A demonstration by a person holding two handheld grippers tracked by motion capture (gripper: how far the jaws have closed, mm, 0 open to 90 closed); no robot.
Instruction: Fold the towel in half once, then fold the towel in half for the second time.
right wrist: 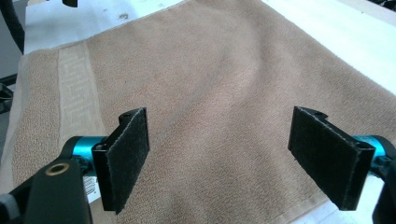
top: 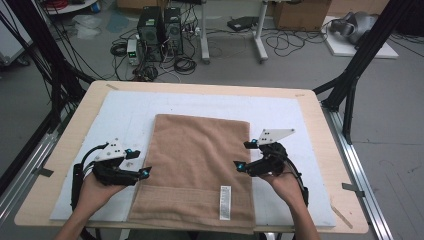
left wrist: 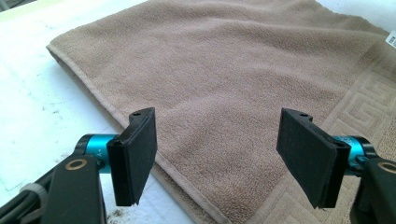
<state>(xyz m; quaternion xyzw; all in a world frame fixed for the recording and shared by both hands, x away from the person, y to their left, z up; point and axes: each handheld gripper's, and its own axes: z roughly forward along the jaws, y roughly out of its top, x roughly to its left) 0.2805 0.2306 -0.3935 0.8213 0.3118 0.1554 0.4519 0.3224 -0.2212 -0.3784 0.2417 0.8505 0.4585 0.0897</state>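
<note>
A wooden table (top: 310,107) stands on a grey floor strewn with cables and computer cases; a white mat (top: 125,107) covers most of its top.

High view: a brown towel (top: 197,165) lies flat in the middle of the mat, folded to a long rectangle, its near end reaching the table's front edge. A woven band crosses it near that end, and a white label (top: 225,202) sits on the band toward the right. The left gripper (top: 146,172) is held level at the towel's left edge, tips pointing inward; the right gripper (top: 238,166) mirrors it at the right edge. Both forearms come in from below.

Left gripper view: the jaws stand wide apart with nothing between them, above the towel's hemmed left edge (left wrist: 140,140). The pile looks smooth; a key-pattern band (left wrist: 369,100) runs to the right.

Right gripper view: its jaws are also spread and empty, hovering over the towel's right edge.
</note>
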